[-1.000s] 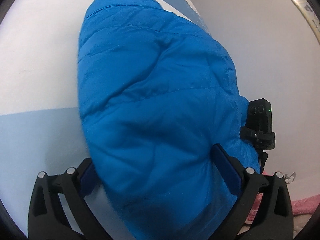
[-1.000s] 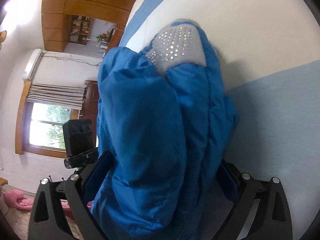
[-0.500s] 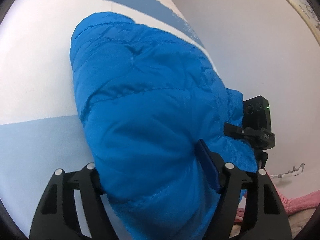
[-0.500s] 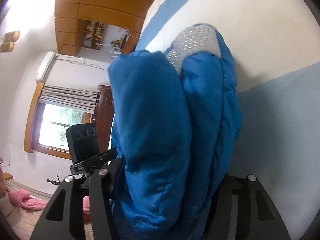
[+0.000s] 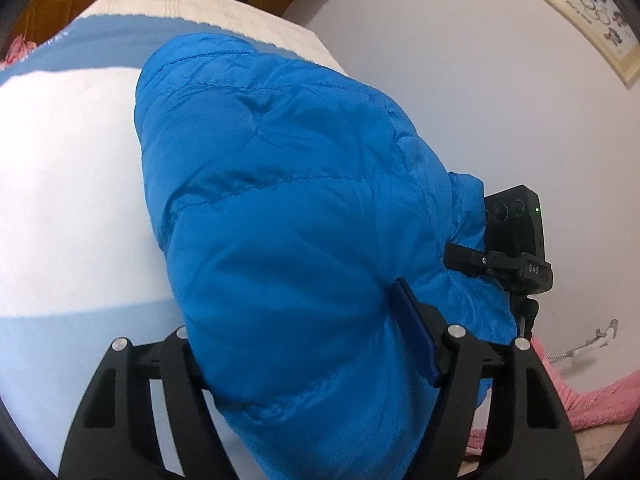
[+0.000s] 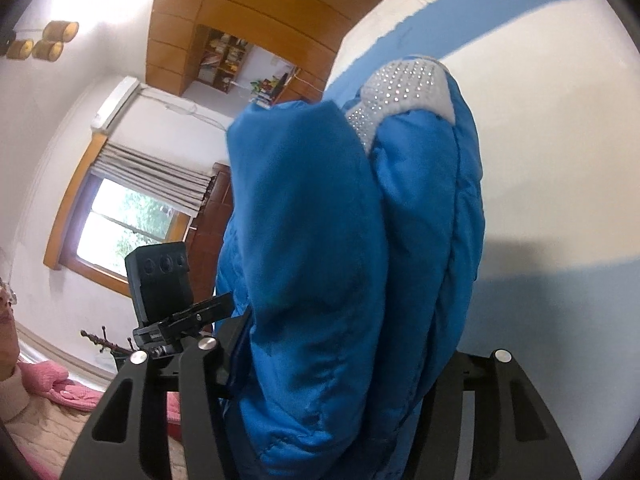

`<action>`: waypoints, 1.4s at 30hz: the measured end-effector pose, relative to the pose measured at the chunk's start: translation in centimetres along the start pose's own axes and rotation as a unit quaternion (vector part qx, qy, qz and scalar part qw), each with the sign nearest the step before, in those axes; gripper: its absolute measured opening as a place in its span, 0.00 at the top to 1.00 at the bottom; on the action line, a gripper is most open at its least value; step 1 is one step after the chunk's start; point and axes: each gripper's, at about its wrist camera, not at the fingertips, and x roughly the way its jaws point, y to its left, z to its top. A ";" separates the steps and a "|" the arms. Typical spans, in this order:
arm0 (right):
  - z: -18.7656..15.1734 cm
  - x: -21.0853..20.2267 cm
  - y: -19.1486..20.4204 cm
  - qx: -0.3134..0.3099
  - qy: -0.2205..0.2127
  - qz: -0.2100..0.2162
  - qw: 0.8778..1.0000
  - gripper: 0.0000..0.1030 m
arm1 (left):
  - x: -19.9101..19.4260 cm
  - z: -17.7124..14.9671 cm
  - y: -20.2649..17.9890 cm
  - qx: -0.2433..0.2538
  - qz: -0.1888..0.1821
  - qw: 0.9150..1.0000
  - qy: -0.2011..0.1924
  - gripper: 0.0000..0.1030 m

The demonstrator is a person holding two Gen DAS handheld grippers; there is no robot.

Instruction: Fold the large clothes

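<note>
One white and blue striped bed cover [image 5: 60,184] is lying under the work area and is filling the background of both wrist views [image 6: 560,152]. One bright blue quilted padded jacket [image 5: 296,216] is bulging over this cover in a folded bundle; the right wrist view is showing two thick folds of it [image 6: 312,248] standing side by side. One grey panel studded with small shiny dots [image 6: 404,88] is showing at the far top of the bundle.

Two grippers are in use. The left gripper [image 5: 304,364] is clamping the jacket, with both jaws pressing into the padding from either side. The right gripper [image 6: 340,364] is likewise closing on the jacket, its jaws squeezing the two folds together.

One black camera unit on a clamp mount [image 5: 516,224] is standing just beside the bundle, with one green light glowing; its mount is bearing the letters "DAS". The same unit [image 6: 160,280] is appearing in the right wrist view. One framed picture [image 5: 588,12] is hanging on the wall; its writing is too small to read.
</note>
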 end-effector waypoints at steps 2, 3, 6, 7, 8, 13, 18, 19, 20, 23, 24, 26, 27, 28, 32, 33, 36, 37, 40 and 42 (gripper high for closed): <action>1.5 0.8 0.3 -0.009 0.005 0.000 1.000 0.46 | -0.4 0.5 0.6 -0.001 0.005 1.000 -0.007 0.31; 2.1 1.2 0.5 -0.013 0.008 0.000 1.000 0.46 | -0.7 0.4 0.8 -0.001 0.007 1.000 -0.010 0.31; 3.8 2.2 0.8 -0.023 0.015 0.002 1.000 0.46 | -1.5 1.2 2.2 -0.004 0.014 1.000 -0.020 0.31; 4.5 2.6 0.9 -0.025 0.017 0.003 1.000 0.46 | -1.7 1.4 2.6 -0.005 0.017 1.000 -0.023 0.31; 5.1 3.0 0.9 -0.027 0.020 0.004 0.999 0.46 | -2.0 1.6 3.1 -0.005 0.020 0.999 -0.026 0.31; 6.3 4.5 -0.4 -0.031 0.033 0.006 0.999 0.46 | -2.6 2.2 5.3 -0.010 0.029 0.999 -0.034 0.31; 6.9 6.0 -1.6 -0.022 0.046 0.008 0.999 0.46 | -1.8 3.4 8.3 -0.025 0.040 0.998 -0.036 0.31; 7.1 6.4 -1.9 -0.020 0.049 0.007 0.999 0.46 | -1.7 3.3 8.8 -0.028 0.040 0.998 -0.036 0.31; 7.3 6.5 -2.3 -0.018 0.051 0.006 0.999 0.46 | -1.4 3.2 9.0 -0.031 0.041 0.998 -0.036 0.31; 8.1 7.9 -3.0 -0.011 0.061 0.001 0.998 0.46 | -1.0 3.3 11.7 -0.048 0.041 0.997 -0.032 0.31; 8.3 8.6 -3.4 -0.006 0.066 -0.002 0.998 0.46 | -0.4 3.5 12.0 -0.053 0.042 0.997 -0.030 0.31; 8.5 9.8 -4.5 0.005 0.078 -0.011 0.997 0.46 | 0.6 3.4 13.4 -0.066 0.045 0.997 -0.023 0.31; 8.5 10.3 -5.0 0.008 0.082 -0.019 0.996 0.45 | 1.2 3.1 13.7 -0.073 0.048 0.996 -0.017 0.30; 8.3 10.7 -5.7 0.014 0.085 -0.026 0.996 0.45 | 1.8 2.7 14.3 -0.081 0.049 0.995 -0.011 0.29; 7.7 10.2 -7.3 0.038 0.085 -0.021 0.995 0.42 | 3.4 2.3 16.6 -0.109 0.034 0.993 -0.011 0.20; 7.6 9.8 -7.2 0.037 0.085 -0.027 0.995 0.41 | 3.3 2.4 15.6 -0.109 0.037 0.993 -0.011 0.20; 7.6 8.9 -6.2 0.030 0.090 -0.056 0.994 0.32 | 2.4 2.9 15.3 -0.107 0.050 0.993 -0.004 0.20; 7.3 8.2 -5.7 0.025 0.092 -0.067 0.993 0.31 | 3.4 4.8 15.4 -0.112 0.054 0.992 -0.001 0.20; 6.5 6.0 -4.6 0.015 0.086 -0.089 0.992 0.28 | 2.5 5.0 14.4 -0.122 0.064 0.990 0.002 0.21; 5.4 4.0 -3.7 0.001 0.079 -0.104 0.991 0.28 | 1.3 4.4 13.7 -0.119 0.074 0.990 -0.002 0.21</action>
